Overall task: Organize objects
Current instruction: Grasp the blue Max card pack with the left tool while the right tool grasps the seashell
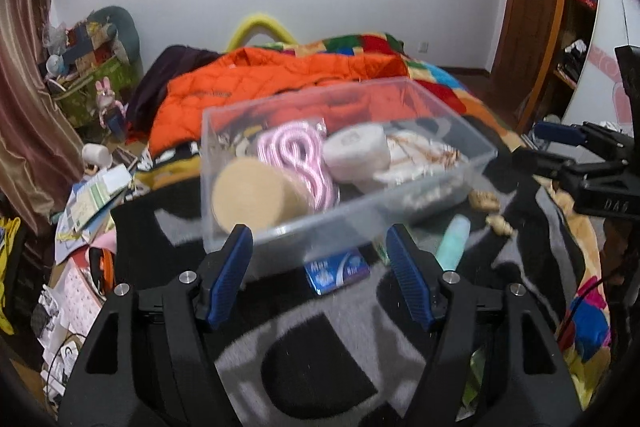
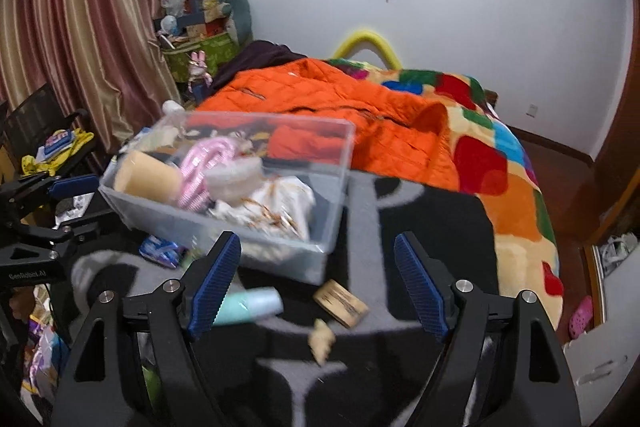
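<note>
Left wrist view: my left claw [image 1: 320,251] gapes empty before the clear plastic storage bin [image 1: 404,211] on the bed's black-and-grey blanket [image 1: 320,323]. My right claw [image 2: 318,255] likewise spread, empty; pale teal tube [image 2: 252,305] and small tan wooden block [image 2: 340,303] lie just beside the bin.

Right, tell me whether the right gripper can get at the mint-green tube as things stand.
Probably yes. The right gripper is open and empty, and the mint-green tube lies uncovered on the blanket by its left finger, outside the clear bin. Nothing covers it.
</note>
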Action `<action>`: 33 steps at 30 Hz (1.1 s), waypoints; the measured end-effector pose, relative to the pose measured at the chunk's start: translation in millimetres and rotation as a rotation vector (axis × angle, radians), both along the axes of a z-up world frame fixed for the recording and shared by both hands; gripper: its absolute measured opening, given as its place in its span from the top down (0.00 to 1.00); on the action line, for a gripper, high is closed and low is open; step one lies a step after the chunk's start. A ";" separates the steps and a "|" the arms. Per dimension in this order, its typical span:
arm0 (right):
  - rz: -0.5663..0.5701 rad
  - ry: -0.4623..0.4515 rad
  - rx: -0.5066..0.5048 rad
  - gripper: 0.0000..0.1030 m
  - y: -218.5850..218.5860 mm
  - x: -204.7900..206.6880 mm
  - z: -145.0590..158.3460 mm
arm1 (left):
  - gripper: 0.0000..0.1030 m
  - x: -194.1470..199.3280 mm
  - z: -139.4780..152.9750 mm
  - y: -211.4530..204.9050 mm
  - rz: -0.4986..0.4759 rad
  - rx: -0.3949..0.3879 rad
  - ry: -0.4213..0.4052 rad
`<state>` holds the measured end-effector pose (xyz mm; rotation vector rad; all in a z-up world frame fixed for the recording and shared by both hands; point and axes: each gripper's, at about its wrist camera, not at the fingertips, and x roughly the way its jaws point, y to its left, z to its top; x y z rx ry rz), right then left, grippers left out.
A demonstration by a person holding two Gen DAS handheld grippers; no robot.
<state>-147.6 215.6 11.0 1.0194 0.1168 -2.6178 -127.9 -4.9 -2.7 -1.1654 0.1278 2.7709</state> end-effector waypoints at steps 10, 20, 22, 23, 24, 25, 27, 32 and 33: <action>-0.007 -0.131 0.011 0.26 21.4 5.0 -52.0 | 0.33 -6.3 -50.8 1.3 0.009 0.005 -0.131; 0.040 -0.211 0.001 0.49 19.0 9.7 -81.4 | 0.33 -23.2 -70.2 13.2 0.012 0.004 -0.160; 0.040 -0.206 0.000 0.52 18.6 10.1 -81.5 | 0.35 -25.2 -72.6 14.9 0.017 -0.001 -0.156; 0.043 -0.208 -0.004 0.54 18.5 9.5 -81.3 | 0.38 -25.3 -73.5 16.0 0.025 -0.010 -0.151; 0.045 -0.208 -0.007 0.60 18.3 9.5 -81.5 | 0.41 -25.2 -73.2 16.7 0.029 -0.012 -0.149; 0.051 -0.211 -0.006 0.65 17.8 9.3 -82.1 | 0.44 -24.2 -73.5 17.1 0.028 -0.010 -0.144; 0.054 -0.207 -0.002 0.72 15.8 8.4 -82.3 | 0.50 -21.6 -73.2 18.3 0.030 -0.021 -0.133; 0.065 -0.202 -0.009 0.83 13.1 9.7 -80.8 | 0.50 -17.6 -70.8 19.2 0.026 -0.038 -0.117; 0.066 -0.200 -0.009 0.83 12.9 10.2 -80.3 | 0.50 -17.8 -69.4 18.2 0.026 -0.038 -0.114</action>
